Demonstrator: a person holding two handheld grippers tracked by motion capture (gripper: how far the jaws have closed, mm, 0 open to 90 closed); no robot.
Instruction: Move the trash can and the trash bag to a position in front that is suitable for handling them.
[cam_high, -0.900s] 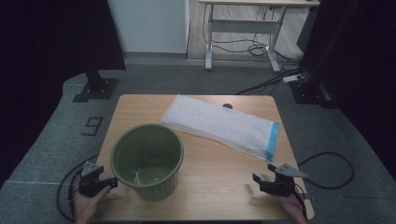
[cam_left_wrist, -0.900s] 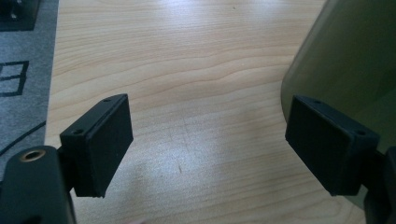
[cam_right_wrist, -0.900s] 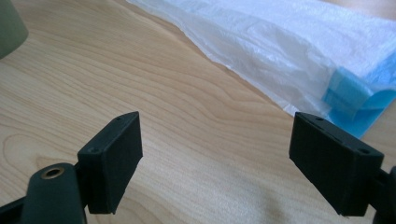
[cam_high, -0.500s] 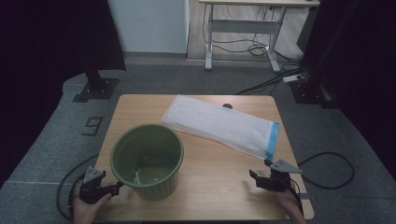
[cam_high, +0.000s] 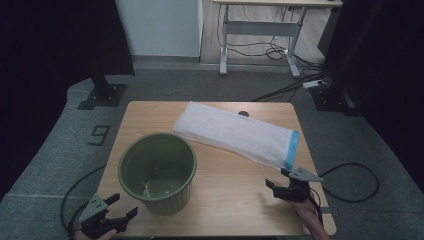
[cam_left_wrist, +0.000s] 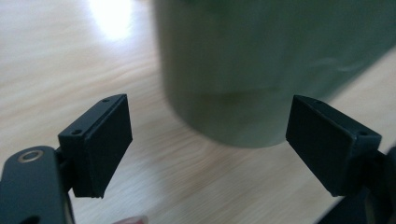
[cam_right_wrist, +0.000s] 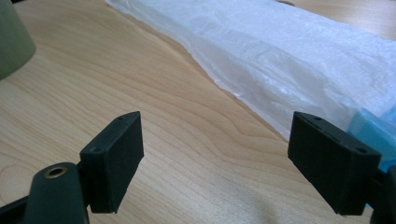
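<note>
With both tools gaping empty, I keep my left tool (cam_high: 120, 215) by the bin (cam_high: 157, 172). My right tool (cam_high: 278, 186) faces the bag (cam_high: 235, 134), likely to line it.

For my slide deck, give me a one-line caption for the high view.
Green bin and white plastic bag on a wooden table, open left gripper and right gripper at the near edge.

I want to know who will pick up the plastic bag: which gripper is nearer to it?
Right. The right gripper hovers open just short of the white plastic bag's blue-edged end; the left gripper is open at the table's near corner, beside the green bin.
</note>
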